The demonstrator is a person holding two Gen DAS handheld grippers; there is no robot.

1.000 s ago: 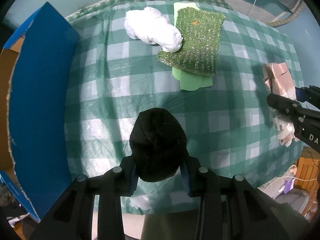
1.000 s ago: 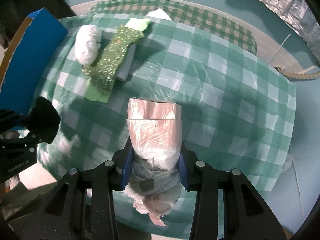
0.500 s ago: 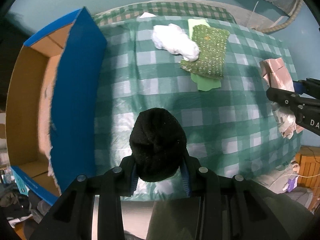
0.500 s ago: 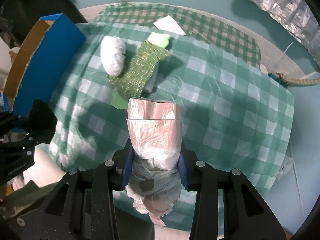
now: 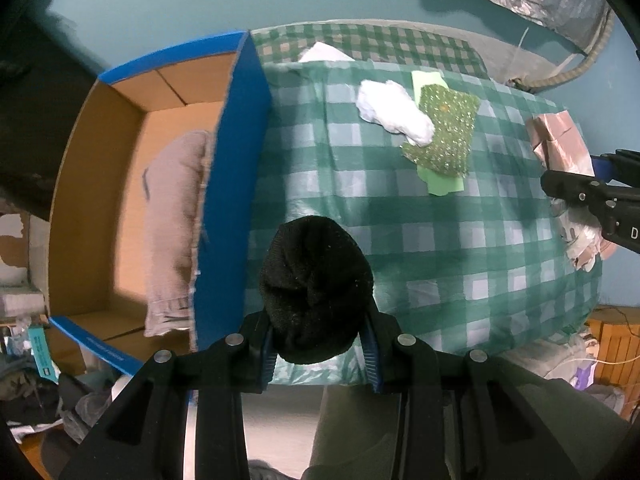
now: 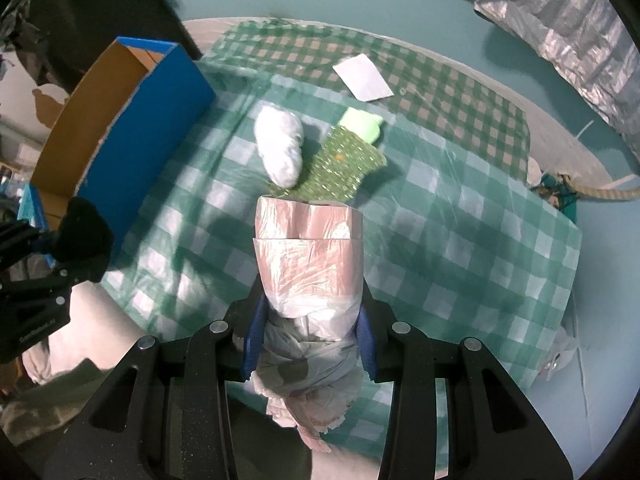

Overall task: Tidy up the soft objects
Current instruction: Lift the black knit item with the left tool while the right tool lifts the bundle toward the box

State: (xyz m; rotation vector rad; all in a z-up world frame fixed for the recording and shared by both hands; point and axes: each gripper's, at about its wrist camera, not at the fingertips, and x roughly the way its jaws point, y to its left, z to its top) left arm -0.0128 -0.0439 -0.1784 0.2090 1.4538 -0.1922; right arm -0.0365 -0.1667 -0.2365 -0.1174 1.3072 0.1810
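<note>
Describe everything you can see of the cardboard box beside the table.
The cardboard box is blue outside and plain brown inside, open-topped, standing on the left wrist view's left against the checked tablecloth's edge. Its top rim looks ragged. A folded grey-beige cloth lies inside along the wall nearest the table; the rest of the floor looks bare.

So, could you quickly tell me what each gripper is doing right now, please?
Left gripper: closed on a black knitted bundle.
Right gripper: closed on a pink pack wrapped in clear plastic.
</note>
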